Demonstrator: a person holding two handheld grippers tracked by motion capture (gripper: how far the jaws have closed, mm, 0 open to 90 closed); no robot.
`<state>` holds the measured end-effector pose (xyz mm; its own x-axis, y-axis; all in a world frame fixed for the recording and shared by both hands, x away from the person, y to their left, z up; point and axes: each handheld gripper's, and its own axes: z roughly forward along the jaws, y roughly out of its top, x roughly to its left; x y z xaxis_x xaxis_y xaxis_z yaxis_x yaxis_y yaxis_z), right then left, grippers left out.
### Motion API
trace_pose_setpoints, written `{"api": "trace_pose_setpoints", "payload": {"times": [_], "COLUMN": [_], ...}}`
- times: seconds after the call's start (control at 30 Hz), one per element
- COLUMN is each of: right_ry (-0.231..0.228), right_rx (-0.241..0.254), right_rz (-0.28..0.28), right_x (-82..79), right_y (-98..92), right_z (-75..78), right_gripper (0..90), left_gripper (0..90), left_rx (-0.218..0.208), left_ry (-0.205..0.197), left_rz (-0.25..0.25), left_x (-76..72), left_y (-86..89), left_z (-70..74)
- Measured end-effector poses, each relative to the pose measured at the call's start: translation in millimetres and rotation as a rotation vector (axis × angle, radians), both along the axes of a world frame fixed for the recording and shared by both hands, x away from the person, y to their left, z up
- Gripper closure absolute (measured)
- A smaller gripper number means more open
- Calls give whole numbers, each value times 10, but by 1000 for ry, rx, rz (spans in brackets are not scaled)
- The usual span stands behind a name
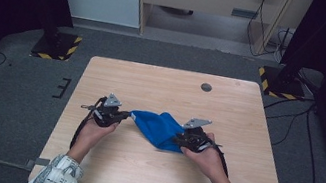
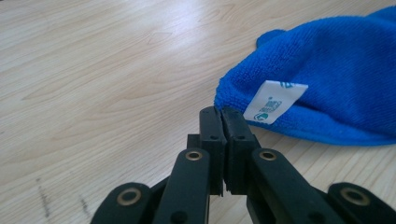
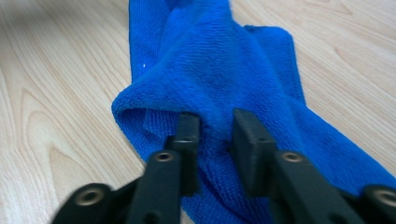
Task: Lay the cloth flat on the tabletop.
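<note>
A blue microfibre cloth (image 1: 157, 126) lies bunched on the wooden table (image 1: 162, 84) between my two grippers. My left gripper (image 1: 126, 114) holds its left corner. In the left gripper view the jaws (image 2: 222, 112) stand shut, tips pinching the edge of the cloth (image 2: 336, 70) beside a white label (image 2: 275, 102). My right gripper (image 1: 177, 138) sits at the cloth's right end. In the right gripper view the gripper (image 3: 215, 126) has its jaws apart, with a fold of the cloth (image 3: 219, 60) lying loose in the gap and the pads not pressing on it.
A round dark grommet hole (image 1: 206, 87) sits near the table's far edge. Bare wood lies ahead of and behind the cloth. On the floor beyond stand two black bases with yellow-black stripes (image 1: 57, 45), plus cables (image 1: 293, 119) at the right.
</note>
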<state>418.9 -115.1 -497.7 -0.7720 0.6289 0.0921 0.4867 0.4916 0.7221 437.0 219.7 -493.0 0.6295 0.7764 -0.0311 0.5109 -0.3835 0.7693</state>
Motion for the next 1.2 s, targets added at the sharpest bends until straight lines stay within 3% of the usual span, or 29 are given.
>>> {"api": "trace_pose_setpoints", "payload": {"times": [0.17,0.33,0.53,0.7,0.97,1.1,1.2], "right_ry": [-16,-2,-10,-26,-58,-40,-20], "right_rx": [27,56,85,81,9,-26,-50], "right_rz": [-24,-34,-61,-115,-159,-159,-165], "right_x": [-27,-34,-38,59,462,605,643], "right_y": [-117,-253,-416,-450,-90,67,106], "right_z": [112,182,253,253,105,-24,-122], "right_gripper": [404,303,322,442,684,690,630], "left_gripper": [874,872,872,872,872,872,872], "left_rx": [17,8,-2,-10,-2,-4,-4], "left_ry": [-2,-8,-1,-7,-12,-8,-3], "left_rz": [4,18,37,31,23,24,22], "left_x": [7,14,35,28,16,14,15], "left_y": [7,32,69,57,58,90,89], "left_z": [-30,-42,-75,-64,-63,-74,-87]}}
